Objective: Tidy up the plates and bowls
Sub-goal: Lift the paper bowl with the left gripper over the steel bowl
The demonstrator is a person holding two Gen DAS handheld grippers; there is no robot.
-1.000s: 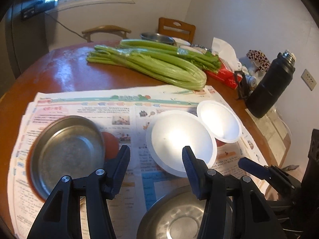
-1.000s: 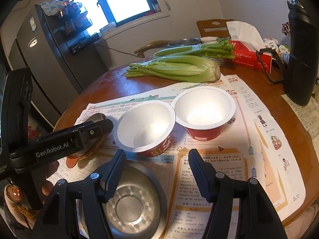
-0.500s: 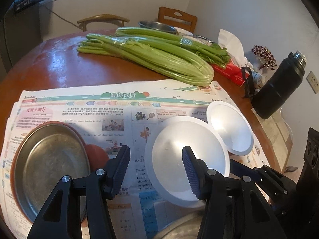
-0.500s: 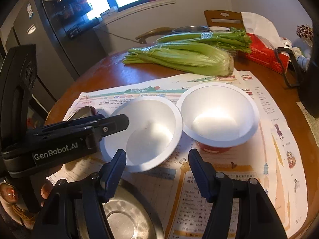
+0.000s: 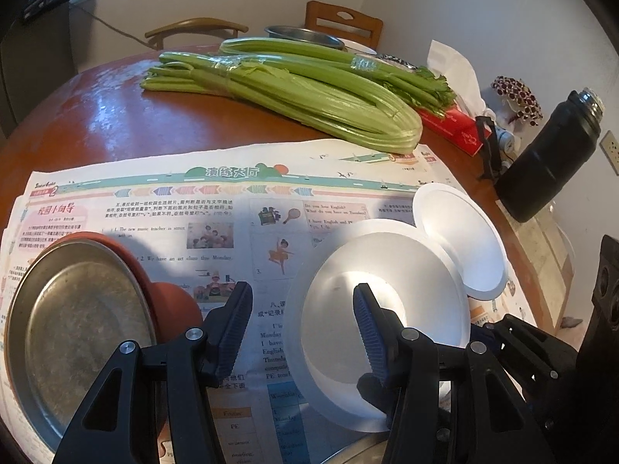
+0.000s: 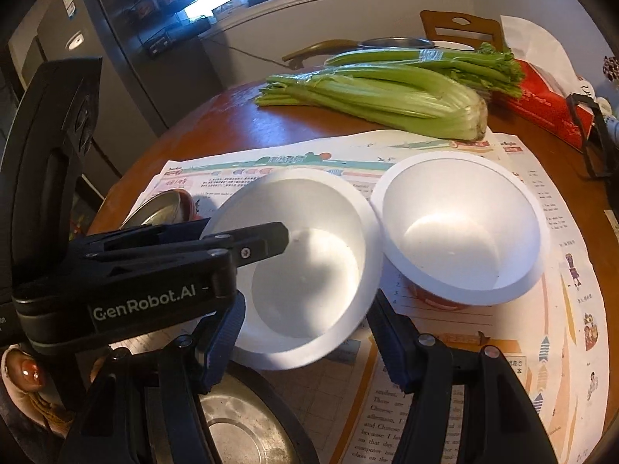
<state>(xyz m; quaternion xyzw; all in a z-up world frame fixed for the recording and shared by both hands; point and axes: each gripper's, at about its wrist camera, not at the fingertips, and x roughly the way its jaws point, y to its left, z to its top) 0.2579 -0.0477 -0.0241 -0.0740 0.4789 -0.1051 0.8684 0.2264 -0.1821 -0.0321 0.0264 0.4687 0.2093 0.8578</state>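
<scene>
Two white foam bowls with red outsides stand side by side on a newspaper: the near bowl (image 5: 390, 309) (image 6: 309, 255) and the far bowl (image 5: 460, 239) (image 6: 456, 232). My left gripper (image 5: 300, 294) is open and straddles the near bowl's rim, one finger (image 6: 267, 243) inside the bowl and the other over the paper. My right gripper (image 6: 309, 301) is open, its fingers flanking the near bowl's front side under the rim. A metal plate (image 5: 77, 340) rests on a terracotta dish at the left. A steel bowl (image 6: 240, 433) lies under the right gripper.
Celery bunches (image 5: 309, 92) lie across the round wooden table (image 5: 96, 116). Behind them are a red tissue box (image 5: 452, 123), a black flask (image 5: 549, 162), a steel basin (image 5: 301, 34) and two chairs. A dark fridge (image 6: 116, 58) stands at the left.
Both grippers moved forward and down onto the near white bowl. The left one's finger now sits inside it and the right one's fingers flank it. Neither opening changed.
</scene>
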